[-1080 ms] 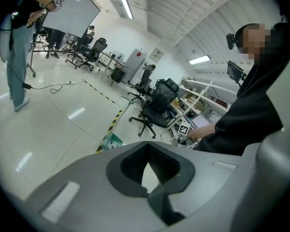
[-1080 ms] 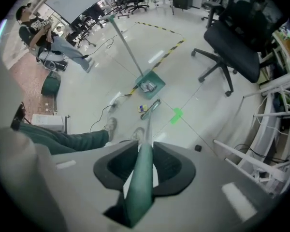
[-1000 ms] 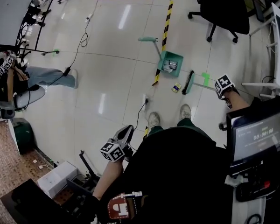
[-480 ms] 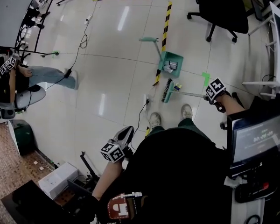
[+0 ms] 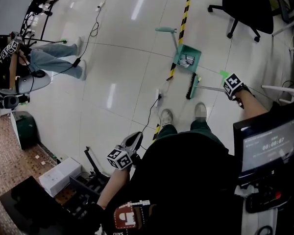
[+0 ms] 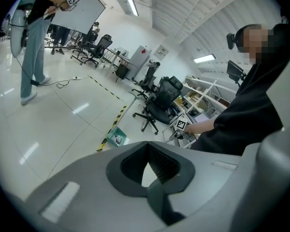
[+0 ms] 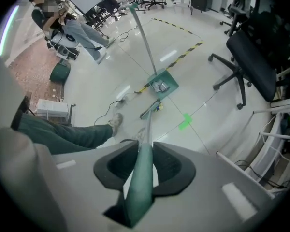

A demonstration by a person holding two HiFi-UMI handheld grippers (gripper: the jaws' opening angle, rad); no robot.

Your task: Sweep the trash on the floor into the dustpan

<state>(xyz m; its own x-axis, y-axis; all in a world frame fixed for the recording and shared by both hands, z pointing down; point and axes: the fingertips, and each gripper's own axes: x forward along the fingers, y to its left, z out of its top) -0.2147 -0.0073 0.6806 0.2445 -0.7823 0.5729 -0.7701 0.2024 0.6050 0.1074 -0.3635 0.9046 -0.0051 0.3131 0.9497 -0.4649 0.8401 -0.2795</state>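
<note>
Floor here is glossy white tile (image 5: 122,72) with ceiling lights reflecting off it. A strip of yellow-and-black hazard tape (image 5: 184,14) runs across it, there's a green tape mark (image 5: 224,74), and a black cable (image 5: 148,117) snakes toward our shoes. It's a big open lab-type room: a black office chair (image 5: 245,6) is off to the right, a monitor (image 5: 265,146) sits by our right side, and another person (image 5: 24,58) is sitting way over on the left.

The right gripper (image 7: 144,151) has its fingers (image 7: 168,167) pinched on the teal handle of the broom (image 5: 191,85). The handle runs straight out between them, down to the floor. The broom head sits just in front of the open mouth of the green dustpan (image 5: 195,53), with a small piece of trash (image 7: 159,107) right against the bristles. We can see more scraps already lying inside the pan, and its long handle stands upright.

The left gripper (image 6: 147,146) is down by our left hip, well away from all that. Its fingers (image 6: 130,164) are pressed together at the tips with nothing between them, only floor showing through the little gap behind.
</note>
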